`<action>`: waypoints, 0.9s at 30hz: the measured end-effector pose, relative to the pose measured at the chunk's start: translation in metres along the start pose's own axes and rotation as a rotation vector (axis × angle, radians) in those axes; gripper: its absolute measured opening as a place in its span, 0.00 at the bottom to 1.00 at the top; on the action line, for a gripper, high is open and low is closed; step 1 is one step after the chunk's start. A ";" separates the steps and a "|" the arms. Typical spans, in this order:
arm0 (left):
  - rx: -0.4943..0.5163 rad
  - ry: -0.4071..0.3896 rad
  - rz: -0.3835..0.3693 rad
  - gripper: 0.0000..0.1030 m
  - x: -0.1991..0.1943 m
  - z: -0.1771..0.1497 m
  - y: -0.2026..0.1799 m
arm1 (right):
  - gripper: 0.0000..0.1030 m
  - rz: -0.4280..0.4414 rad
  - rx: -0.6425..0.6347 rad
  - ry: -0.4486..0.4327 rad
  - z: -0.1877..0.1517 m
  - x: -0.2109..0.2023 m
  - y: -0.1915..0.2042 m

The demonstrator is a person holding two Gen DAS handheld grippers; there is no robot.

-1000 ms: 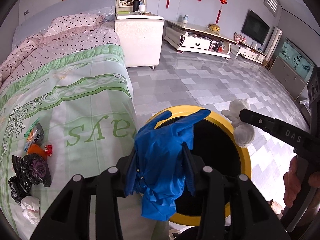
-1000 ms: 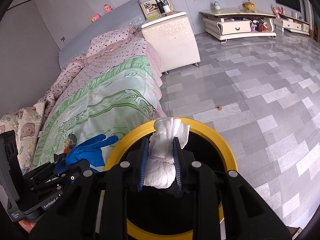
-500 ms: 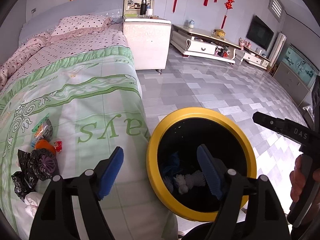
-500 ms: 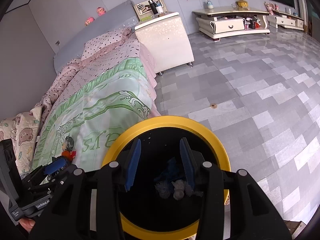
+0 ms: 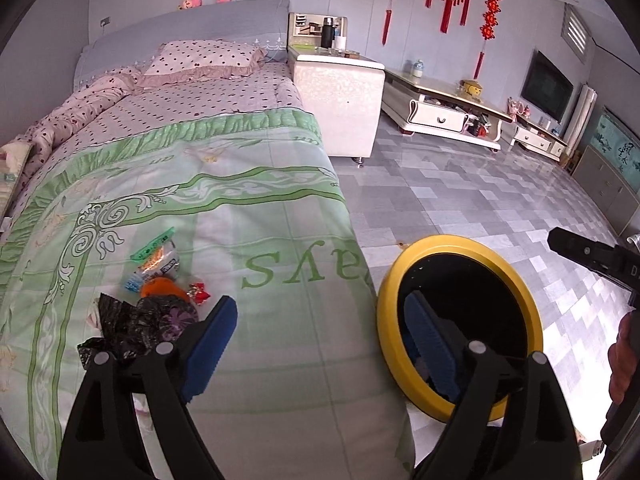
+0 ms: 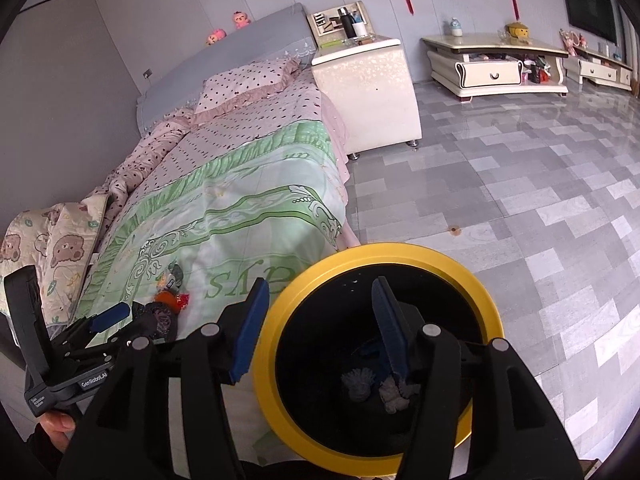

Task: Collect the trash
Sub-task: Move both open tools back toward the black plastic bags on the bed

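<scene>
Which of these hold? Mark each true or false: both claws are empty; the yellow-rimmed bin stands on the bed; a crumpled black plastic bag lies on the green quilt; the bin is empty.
1. Both claws are empty. True: the left claw and right claw stand open, nothing between the pads.
2. The yellow-rimmed black round bin stands on the bed. False: it stands on the floor beside it.
3. A crumpled black plastic bag lies on the green patterned quilt. True.
4. The bin is empty. False: white wads lie inside.

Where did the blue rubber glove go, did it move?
Yes. It left the left gripper, whose fingers have just been opening, and fell into the yellow-rimmed black bin beside the bed.
</scene>
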State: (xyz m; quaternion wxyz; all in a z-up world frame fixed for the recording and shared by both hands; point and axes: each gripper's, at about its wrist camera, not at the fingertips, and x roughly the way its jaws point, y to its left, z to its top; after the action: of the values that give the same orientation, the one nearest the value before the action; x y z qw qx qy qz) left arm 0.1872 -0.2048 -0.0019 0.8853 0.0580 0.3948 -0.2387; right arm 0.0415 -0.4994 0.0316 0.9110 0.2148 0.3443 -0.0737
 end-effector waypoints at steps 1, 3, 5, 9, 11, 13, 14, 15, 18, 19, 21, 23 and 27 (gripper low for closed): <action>-0.002 -0.004 0.011 0.80 -0.002 -0.001 0.006 | 0.52 0.008 -0.007 0.001 0.001 0.000 0.006; -0.004 -0.009 0.034 0.81 -0.006 -0.001 0.018 | 0.53 0.021 -0.024 0.004 0.002 0.002 0.020; -0.013 -0.008 0.061 0.81 -0.009 -0.003 0.033 | 0.53 0.039 -0.043 0.009 0.003 0.004 0.034; -0.041 -0.006 0.105 0.81 -0.014 -0.008 0.064 | 0.53 0.068 -0.085 0.019 0.004 0.011 0.067; -0.056 -0.003 0.128 0.81 -0.016 -0.011 0.081 | 0.53 0.082 -0.103 0.027 0.003 0.016 0.084; -0.069 0.002 0.149 0.81 -0.017 -0.016 0.096 | 0.53 0.096 -0.120 0.033 0.003 0.021 0.101; -0.076 0.006 0.161 0.81 -0.017 -0.018 0.104 | 0.53 0.103 -0.129 0.037 0.002 0.024 0.109; -0.082 0.009 0.171 0.81 -0.017 -0.021 0.112 | 0.53 0.109 -0.139 0.041 0.002 0.028 0.117; -0.108 0.023 0.200 0.81 -0.016 -0.029 0.134 | 0.53 0.124 -0.163 0.061 -0.002 0.040 0.138; -0.117 0.029 0.208 0.81 -0.015 -0.032 0.142 | 0.53 0.130 -0.169 0.071 -0.003 0.045 0.145; -0.129 0.040 0.225 0.81 -0.013 -0.038 0.155 | 0.53 0.140 -0.182 0.093 -0.007 0.055 0.159; -0.141 0.054 0.240 0.81 -0.010 -0.044 0.168 | 0.53 0.151 -0.194 0.114 -0.011 0.065 0.170; -0.169 0.086 0.262 0.81 -0.003 -0.057 0.190 | 0.53 0.180 -0.209 0.167 -0.022 0.088 0.191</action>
State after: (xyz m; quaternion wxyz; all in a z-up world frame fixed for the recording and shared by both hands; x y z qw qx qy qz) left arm 0.2362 -0.0199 -0.0546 0.8929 0.0445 0.4401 -0.0843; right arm 0.1483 -0.3175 0.0240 0.8996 0.1541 0.4038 0.0627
